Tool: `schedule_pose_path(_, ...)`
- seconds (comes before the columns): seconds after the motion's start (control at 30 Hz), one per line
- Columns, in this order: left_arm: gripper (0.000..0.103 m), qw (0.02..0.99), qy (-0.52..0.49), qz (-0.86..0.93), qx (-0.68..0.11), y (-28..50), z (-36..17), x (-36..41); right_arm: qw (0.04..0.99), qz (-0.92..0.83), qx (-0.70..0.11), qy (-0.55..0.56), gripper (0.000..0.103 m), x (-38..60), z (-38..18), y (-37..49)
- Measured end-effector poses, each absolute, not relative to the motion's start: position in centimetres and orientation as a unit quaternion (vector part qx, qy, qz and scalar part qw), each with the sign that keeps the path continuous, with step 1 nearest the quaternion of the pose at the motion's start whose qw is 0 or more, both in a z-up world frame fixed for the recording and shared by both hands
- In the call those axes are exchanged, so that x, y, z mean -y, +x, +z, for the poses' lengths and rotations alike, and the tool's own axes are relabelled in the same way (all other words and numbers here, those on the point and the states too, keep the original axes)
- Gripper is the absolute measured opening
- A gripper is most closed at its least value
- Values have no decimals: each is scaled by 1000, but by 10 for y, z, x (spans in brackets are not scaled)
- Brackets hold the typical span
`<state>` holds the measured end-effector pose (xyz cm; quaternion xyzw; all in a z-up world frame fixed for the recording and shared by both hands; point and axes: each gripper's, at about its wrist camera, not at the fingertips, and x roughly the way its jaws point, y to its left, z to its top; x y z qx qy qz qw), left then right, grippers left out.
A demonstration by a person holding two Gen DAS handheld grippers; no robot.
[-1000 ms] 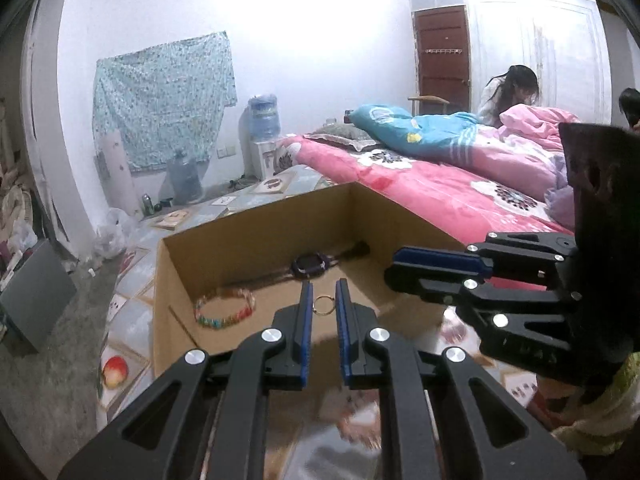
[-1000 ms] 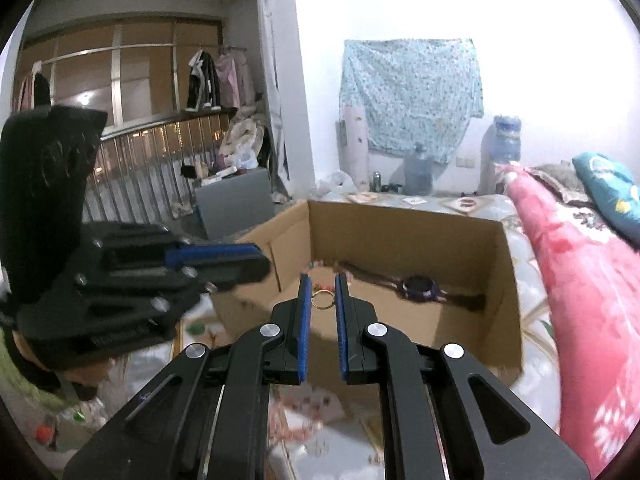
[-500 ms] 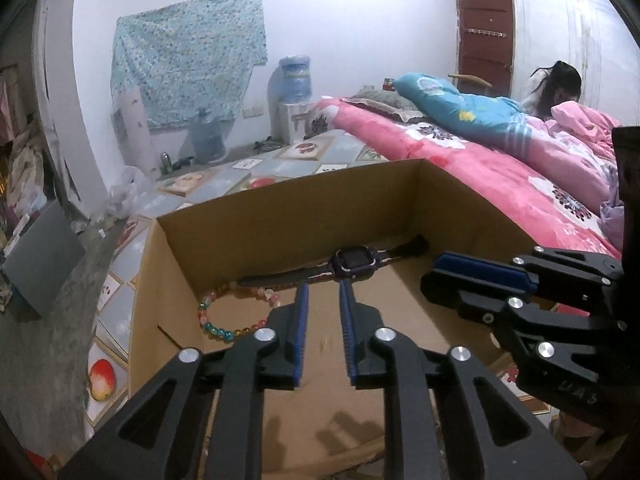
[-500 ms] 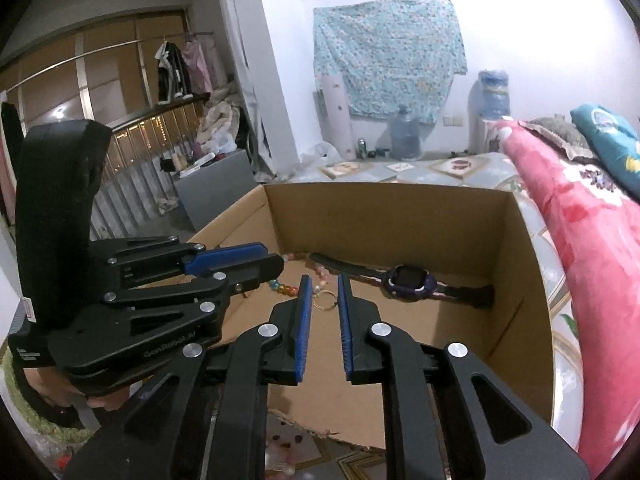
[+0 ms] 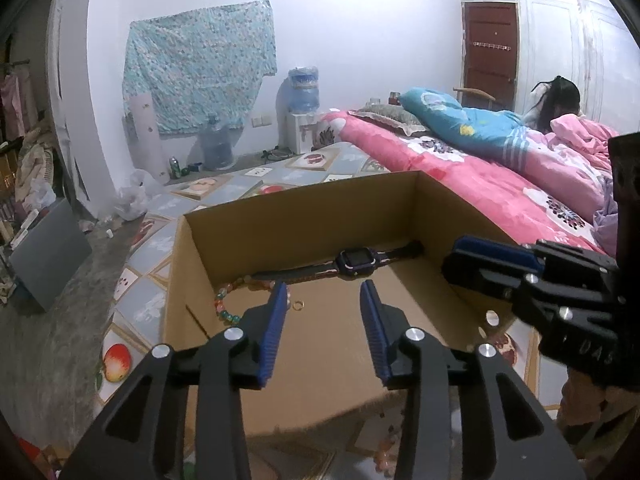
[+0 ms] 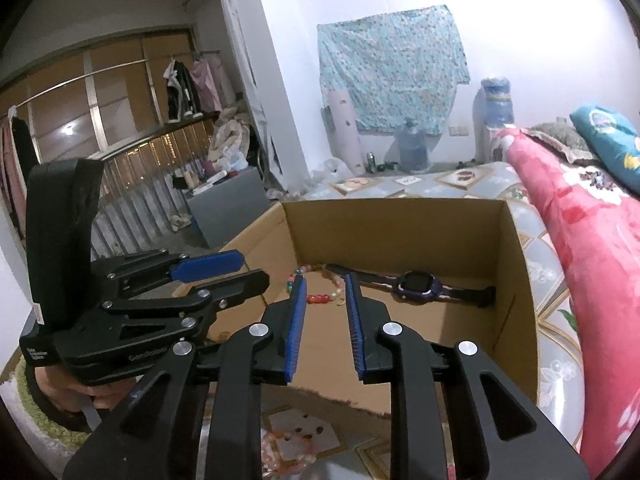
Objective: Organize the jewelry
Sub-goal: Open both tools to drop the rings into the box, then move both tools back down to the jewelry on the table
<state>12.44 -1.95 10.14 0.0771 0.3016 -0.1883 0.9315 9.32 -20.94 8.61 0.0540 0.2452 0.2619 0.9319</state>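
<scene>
An open cardboard box [image 5: 304, 216] [image 6: 520, 280] stands on the floor. Inside lie a dark watch [image 5: 352, 258] [image 6: 418, 290], a colourful bead bracelet [image 5: 224, 300] [image 6: 316, 298] and a small gold ring [image 5: 298, 305] [image 6: 341, 301]. My left gripper [image 5: 323, 300] is open and empty above the box, the ring lying on the box floor just beyond its left finger. My right gripper [image 6: 325, 292] is open and empty above the box's near side. Each gripper shows in the other's view, the right one [image 5: 520, 276] and the left one [image 6: 188, 280].
A pink-covered bed [image 5: 500, 184] [image 6: 600, 240] runs along the right of the box. Patterned floor mats [image 5: 140, 304] lie under the box. A grey panel [image 5: 48, 256], water bottles [image 5: 218, 148] and clutter stand by the far wall. A person [image 5: 556, 104] sits at the bed's far end.
Both grippers went from shut to open. The gold ring that hung at the fingertips now lies on the box floor. Both grippers moved closer over the box.
</scene>
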Motion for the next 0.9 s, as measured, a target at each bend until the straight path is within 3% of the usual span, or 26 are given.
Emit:
schedule_pose_path(0.4, 45, 937, 57, -193, -287, 55, 101, -17, 928, 279, -232, 79, 22, 239, 92, 54)
schedule_pose_path(0.9, 46, 906, 57, -226, -354, 19, 38, -6, 895, 254, -355, 94, 22, 259, 19, 34)
